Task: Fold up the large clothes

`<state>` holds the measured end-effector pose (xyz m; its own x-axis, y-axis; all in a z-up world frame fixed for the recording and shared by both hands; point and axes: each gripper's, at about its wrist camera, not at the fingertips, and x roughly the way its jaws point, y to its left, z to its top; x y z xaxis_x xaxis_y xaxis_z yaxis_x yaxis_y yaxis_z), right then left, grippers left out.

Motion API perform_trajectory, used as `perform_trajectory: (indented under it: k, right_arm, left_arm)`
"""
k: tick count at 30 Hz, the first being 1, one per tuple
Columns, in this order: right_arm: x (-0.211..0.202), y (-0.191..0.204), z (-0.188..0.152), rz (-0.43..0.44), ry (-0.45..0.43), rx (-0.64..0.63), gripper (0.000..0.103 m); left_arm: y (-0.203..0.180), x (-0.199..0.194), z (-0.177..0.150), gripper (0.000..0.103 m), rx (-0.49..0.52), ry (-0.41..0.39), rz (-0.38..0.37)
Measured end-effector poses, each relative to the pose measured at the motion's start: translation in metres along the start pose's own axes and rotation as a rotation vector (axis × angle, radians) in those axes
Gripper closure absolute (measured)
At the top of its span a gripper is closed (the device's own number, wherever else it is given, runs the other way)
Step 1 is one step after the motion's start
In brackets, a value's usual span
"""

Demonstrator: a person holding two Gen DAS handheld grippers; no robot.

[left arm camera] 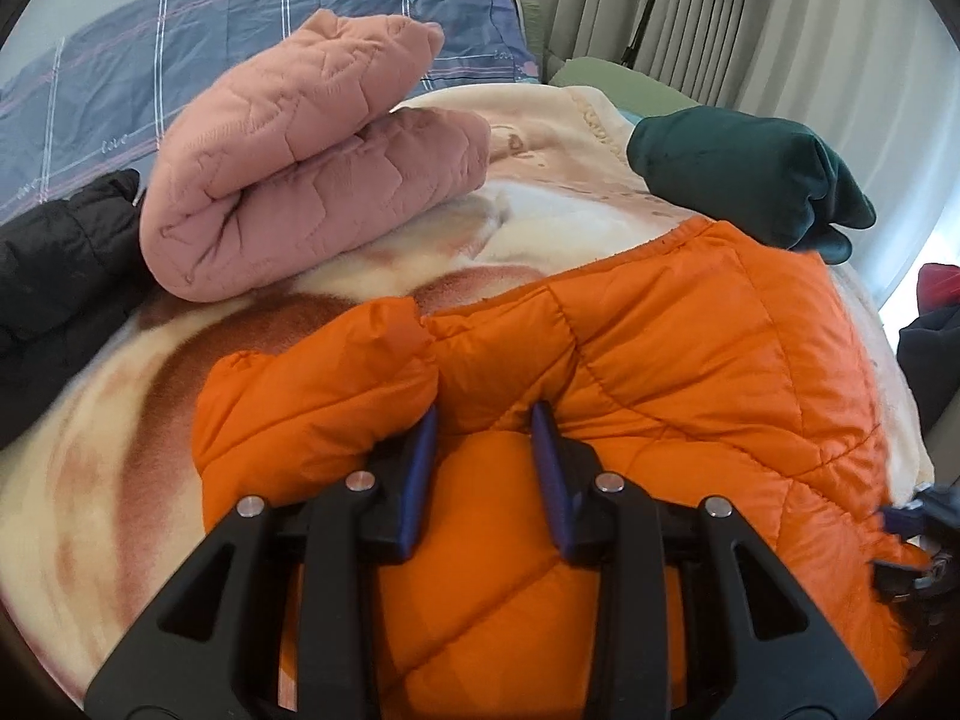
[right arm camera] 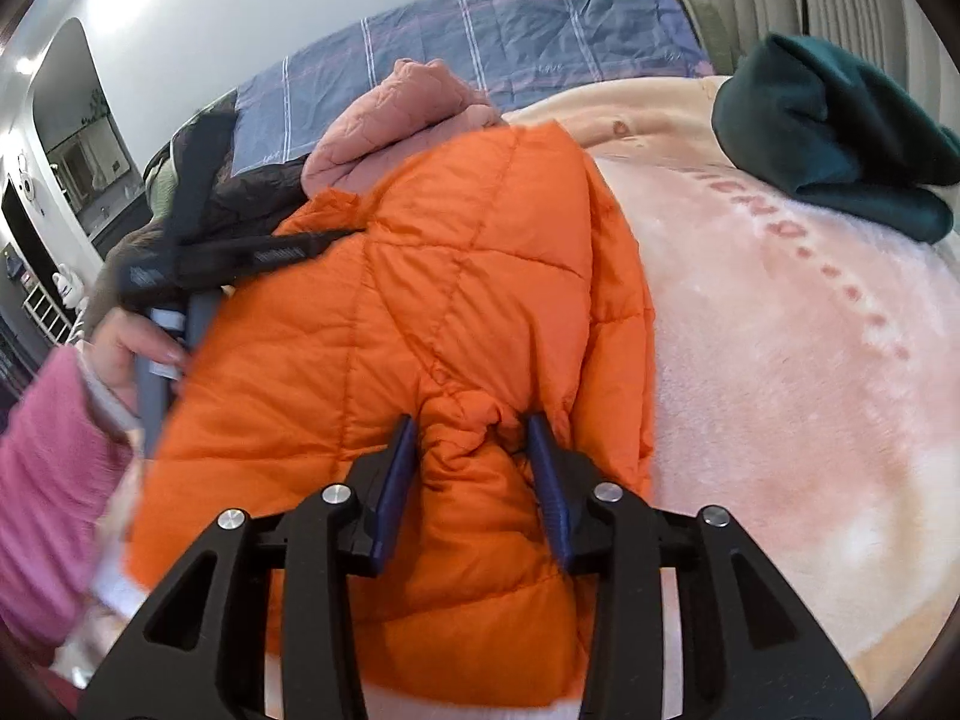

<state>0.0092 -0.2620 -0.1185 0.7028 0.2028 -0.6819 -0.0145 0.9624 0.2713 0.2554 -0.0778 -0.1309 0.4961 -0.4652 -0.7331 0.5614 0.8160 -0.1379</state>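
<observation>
Both grippers, left (left arm camera: 483, 420) and right (right arm camera: 468, 429), clenched folds of the orange jacket (left arm camera: 690, 372) lying on the blanket (left arm camera: 120, 420); its near hem was cut off behind the fingers.

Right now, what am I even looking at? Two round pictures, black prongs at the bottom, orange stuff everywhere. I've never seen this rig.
Each round picture comes from a camera riding on a hand-held tool, looking along its two blue-padded fingers. A person carries one in each hand. The left tool pinches a fold of the orange puffer jacket; the right tool has jacket fabric bunched between its fingers too. In the right view, the person's hand grips the left tool's handle. Everything lies on a cream blanket on a bed, beside a folded pink quilted garment and a dark green one.
</observation>
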Motion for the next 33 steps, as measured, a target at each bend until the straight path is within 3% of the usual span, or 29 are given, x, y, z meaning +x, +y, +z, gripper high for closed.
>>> perform_trajectory:
  k: [5, 9, 11, 12, 14, 15, 17, 24, 27, 29, 31, 33]
  right_arm:
    - [-0.045, 0.007, 0.062, 0.052, -0.154, 0.006, 0.061]
    - [-0.012, 0.005, 0.116, 0.149, -0.177, 0.063, 0.061]
    - [0.029, 0.005, 0.133, 0.103, -0.119, 0.077, 0.061]
    - [0.045, 0.005, 0.135, 0.058, -0.091, 0.060, 0.061]
    - [0.094, -0.002, 0.126, -0.125, 0.008, -0.003, 0.061]
    - [0.117, -0.012, 0.116, -0.130, 0.037, 0.003, 0.061]
    - [0.120, -0.028, 0.108, -0.062, 0.024, 0.092, 0.060]
    - [0.124, -0.031, 0.102, -0.051, 0.018, 0.081, 0.060]
    - [0.124, -0.031, 0.102, -0.043, 0.015, 0.091, 0.060]
    - [0.128, -0.032, 0.104, -0.040, 0.017, 0.094, 0.060]
    - [0.129, -0.032, 0.103, -0.038, 0.018, 0.101, 0.060]
    - [0.130, -0.034, 0.104, -0.035, 0.018, 0.111, 0.060]
  left_arm:
    - [0.000, -0.002, -0.001, 0.070, 0.009, 0.003, 0.011]
    - [-0.002, -0.002, 0.000, 0.070, 0.020, 0.008, 0.022]
    - [-0.002, -0.003, 0.000, 0.070, 0.022, 0.007, 0.024]
    - [-0.002, -0.003, -0.001, 0.070, 0.022, 0.006, 0.023]
    - [0.000, -0.004, -0.001, 0.070, 0.019, 0.001, 0.016]
    - [0.002, -0.005, -0.002, 0.070, 0.011, -0.007, 0.003]
    - [0.007, -0.006, -0.001, 0.070, -0.009, -0.023, -0.019]
    - [0.025, -0.021, -0.003, 0.069, -0.086, -0.091, -0.114]
    - [0.036, -0.042, 0.002, 0.060, -0.147, -0.140, -0.143]
    - [0.041, -0.047, 0.005, 0.063, -0.133, -0.150, -0.098]
    - [0.043, -0.030, 0.004, 0.078, -0.089, -0.089, -0.023]
    - [0.043, -0.015, -0.005, 0.079, -0.044, -0.083, 0.000]
